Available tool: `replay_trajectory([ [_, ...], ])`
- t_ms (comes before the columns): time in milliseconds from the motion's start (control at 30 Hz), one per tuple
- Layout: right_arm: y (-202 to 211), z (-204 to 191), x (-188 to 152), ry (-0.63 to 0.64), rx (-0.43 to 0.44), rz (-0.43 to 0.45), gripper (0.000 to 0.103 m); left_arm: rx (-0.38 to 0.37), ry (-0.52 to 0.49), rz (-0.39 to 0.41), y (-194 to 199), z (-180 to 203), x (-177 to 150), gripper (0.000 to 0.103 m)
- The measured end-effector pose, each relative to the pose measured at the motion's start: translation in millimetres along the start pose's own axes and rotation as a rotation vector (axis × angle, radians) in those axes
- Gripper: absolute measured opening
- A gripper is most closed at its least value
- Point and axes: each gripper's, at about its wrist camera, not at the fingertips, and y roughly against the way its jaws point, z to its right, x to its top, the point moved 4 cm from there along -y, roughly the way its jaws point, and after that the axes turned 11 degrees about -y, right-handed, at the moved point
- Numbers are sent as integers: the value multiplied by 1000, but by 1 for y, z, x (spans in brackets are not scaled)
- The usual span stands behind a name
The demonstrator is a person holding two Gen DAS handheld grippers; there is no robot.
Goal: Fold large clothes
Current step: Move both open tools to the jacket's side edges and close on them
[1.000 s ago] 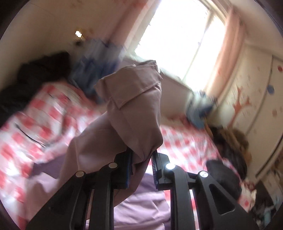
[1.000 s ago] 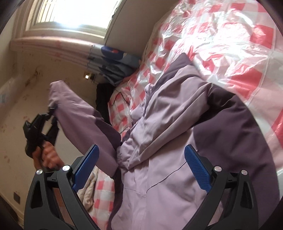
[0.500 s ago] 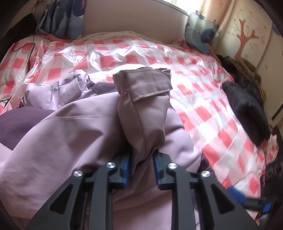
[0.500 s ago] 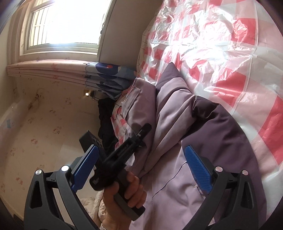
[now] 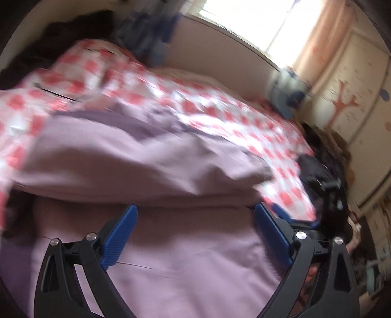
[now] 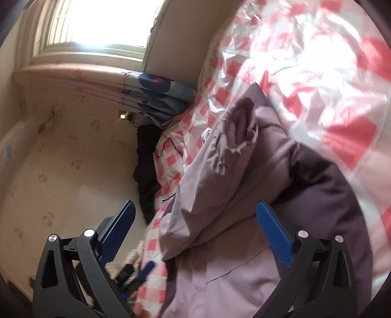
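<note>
The jacket [image 5: 136,156] is lilac with darker purple panels and lies spread on the bed [image 5: 220,107], which has a red-and-white check cover under clear plastic. In the left wrist view, blurred by motion, it fills the frame from 6 o'clock up to the centre. A thick fold runs across from 9 to 3 o'clock just above the fingertips.

The left gripper [image 5: 195,234] sits at 6 o'clock with its blue pads [image 5: 119,234] far apart. Its jaws are opening, and nothing is pinched between them; flat lilac cloth lies under the gap, and the pads do not press on it. At 3 to 4 o'clock in this view a bit of the other tool shows past the jacket's edge.

In the right wrist view the jacket [image 6: 244,195] runs from 6 o'clock up towards 1 o'clock. A sleeve [image 6: 215,171] is folded over the body, its cuff [image 6: 242,127] near the centre, pointing to 12 o'clock. A dark purple panel lies at 3 to 4 o'clock.

The right gripper [image 6: 195,232] is spread wide and grips nothing. Its right pad [image 6: 273,232] is over the jacket, its left pad over the gap beside the bed.

A blue patterned pillow [image 6: 156,95] is at 11 o'clock, dark clothing [image 6: 146,176] below it, and the window [image 6: 97,22] at 11 to 12 o'clock. At 7 o'clock the left gripper's fingertip [image 6: 146,266] shows low beside the bed edge.
</note>
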Motion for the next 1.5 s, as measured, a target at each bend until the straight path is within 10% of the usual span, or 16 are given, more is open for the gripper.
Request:
replay_trajectory([
  [167, -44, -3, 27, 12, -147, -1, 89, 124, 95, 63, 22, -81, 28, 96],
  [200, -55, -3, 31, 25, -179, -11, 82, 135, 122, 64, 22, -96, 29, 96],
  [267, -75, -2, 39, 26, -224, -34, 31, 167, 160, 30, 12, -125, 29, 96],
  [367, -88, -32, 52, 122, -228, -25, 22, 215, 187, -9, -3, -155, 30, 96],
  [567, -57, -124, 67, 430, -13, 108, 21, 195, 198, 235, 24, -165, 61, 96],
  [800, -91, 42, 81, 173, -321, -89, 28, 281, 151, -177, -96, -184, 20, 97],
  [1033, -50, -56, 76, 470, -237, 204, 65, 249, 105, 27, -45, -163, 55, 96],
  [1167, -130, -71, 53, 654, -360, 20, 69, 248, 67, 14, -65, -160, 69, 96],
  [1267, -181, 5, 56, 588, -579, -121, 57, 285, 103, -122, -114, -179, 48, 96],
  [1500, -100, -14, 54, 518, -437, -229, 68, 228, 41, -167, -66, -162, 30, 96],
])
